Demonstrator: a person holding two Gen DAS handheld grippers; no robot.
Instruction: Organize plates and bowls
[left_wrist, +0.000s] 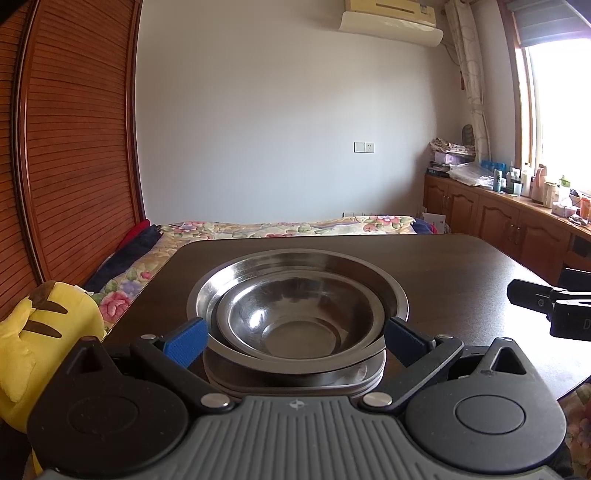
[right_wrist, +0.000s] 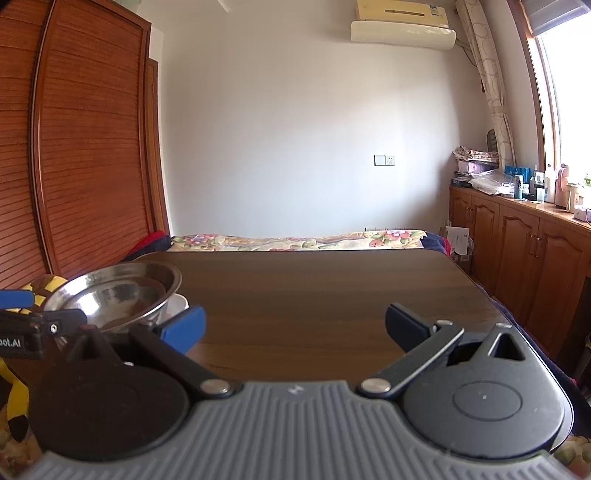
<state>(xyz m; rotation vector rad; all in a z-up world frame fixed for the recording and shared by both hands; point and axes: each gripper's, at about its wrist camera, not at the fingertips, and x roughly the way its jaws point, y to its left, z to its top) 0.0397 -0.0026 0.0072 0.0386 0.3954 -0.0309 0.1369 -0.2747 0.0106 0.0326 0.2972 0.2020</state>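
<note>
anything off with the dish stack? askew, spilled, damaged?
Nothing spilled or dented. The small steel bowl sits off-centre in the large bowl, shifted toward the left gripper. The plates beneath look evenly stacked.

I log the left gripper (left_wrist: 295, 338): grey ribbed housing across the bottom of the frame with a small cross-shaped emblem at its top centre, flanked by two black round discs. Black link arms pivot on silver rivets and end in blue finger pads (left_wrist: 184, 341). Black triangular cut-outs sit at the outer corners. The right gripper (right_wrist: 295, 328) is the same build; at far left of its frame I read white lettering "ot.AI" on black.
</note>
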